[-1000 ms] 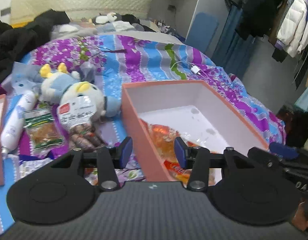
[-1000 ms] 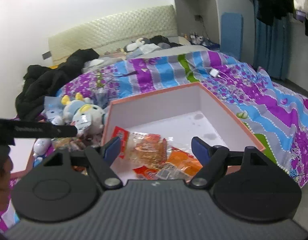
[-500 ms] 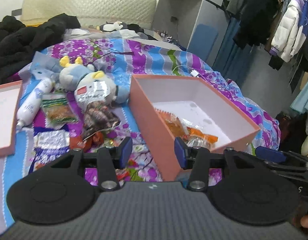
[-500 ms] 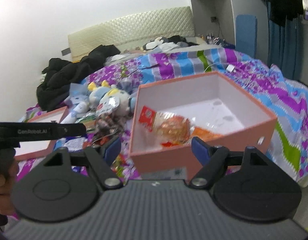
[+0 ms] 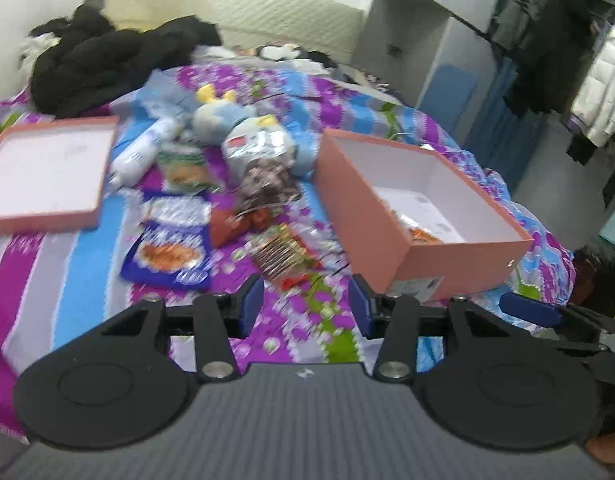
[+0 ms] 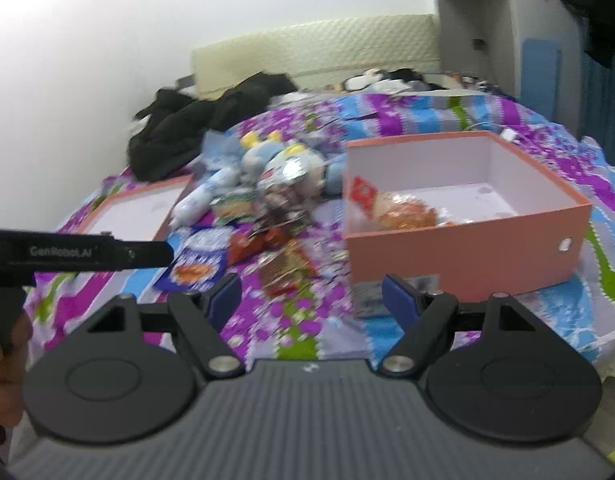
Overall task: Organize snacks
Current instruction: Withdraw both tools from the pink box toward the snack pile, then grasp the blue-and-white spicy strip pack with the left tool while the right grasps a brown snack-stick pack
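An open salmon-pink box sits on the bed at the right, with orange snack packets inside. Loose snacks lie on the bedspread to its left: a blue packet, a brown striped packet, a clear bag of dark snacks and a green packet. My left gripper is open and empty, above the bedspread near the box's front corner. My right gripper is open and empty, just in front of the box.
The box lid lies upturned at the left. A plush toy and a white bottle lie behind the snacks. Black clothes are heaped at the head of the bed. Hanging clothes are at the right.
Both grippers have pulled back and away from the box, so more of the bed and the loose snacks shows. Both stay open and empty.
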Motion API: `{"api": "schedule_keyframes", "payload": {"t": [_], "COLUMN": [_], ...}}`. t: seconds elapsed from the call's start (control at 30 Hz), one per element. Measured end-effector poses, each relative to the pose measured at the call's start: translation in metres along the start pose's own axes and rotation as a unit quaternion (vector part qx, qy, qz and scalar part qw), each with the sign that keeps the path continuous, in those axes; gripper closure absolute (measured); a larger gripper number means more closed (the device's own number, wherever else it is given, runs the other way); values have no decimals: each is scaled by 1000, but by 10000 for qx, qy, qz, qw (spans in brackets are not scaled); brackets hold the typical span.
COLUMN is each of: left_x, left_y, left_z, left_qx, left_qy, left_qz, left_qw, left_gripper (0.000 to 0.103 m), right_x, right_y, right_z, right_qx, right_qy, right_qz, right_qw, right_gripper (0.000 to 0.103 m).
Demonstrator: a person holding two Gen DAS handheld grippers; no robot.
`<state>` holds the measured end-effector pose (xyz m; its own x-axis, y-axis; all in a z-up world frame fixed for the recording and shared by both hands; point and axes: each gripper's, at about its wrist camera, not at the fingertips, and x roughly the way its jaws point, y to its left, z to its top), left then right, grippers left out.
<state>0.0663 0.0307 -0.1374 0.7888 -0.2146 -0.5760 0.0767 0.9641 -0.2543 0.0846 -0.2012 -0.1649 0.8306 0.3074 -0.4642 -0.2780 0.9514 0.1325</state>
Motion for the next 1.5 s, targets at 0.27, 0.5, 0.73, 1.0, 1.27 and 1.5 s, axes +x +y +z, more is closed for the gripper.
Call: {"api": "schedule_keyframes", "payload": {"t": [0.27,0.5,0.73,1.0,1.27,1.5], "left_x": [-3,25,68,134,195,240], "left_y": [39,71,101,122,152,168], "left_z": [-22,-17,1,31,53,54], "left_qx": [-429,-556,-592,-46,71,-29], "left_qy": [124,310,462,636,759,1117], "left_qz": [321,488,589,755,841,537], "left_qw": [9985,9968,9954,9951,9935,9923], "left_gripper": [33,23,18,7,7,7], "right_x": [17,54,100,157,220,270], "right_y": [30,54,69,76,83,80], "right_z": [-4,-2,4,15,22,16], "right_qx": [-423,-805,-1182,-1736,-2142,-2453], "right_qy": [284,508,738,902,1067,1288], "right_qz": [240,241,281,211,258,97], "right_qw": [9984,9952,9898,9804,9706,9608], "right_gripper": [24,24,25,25,25,25]}}
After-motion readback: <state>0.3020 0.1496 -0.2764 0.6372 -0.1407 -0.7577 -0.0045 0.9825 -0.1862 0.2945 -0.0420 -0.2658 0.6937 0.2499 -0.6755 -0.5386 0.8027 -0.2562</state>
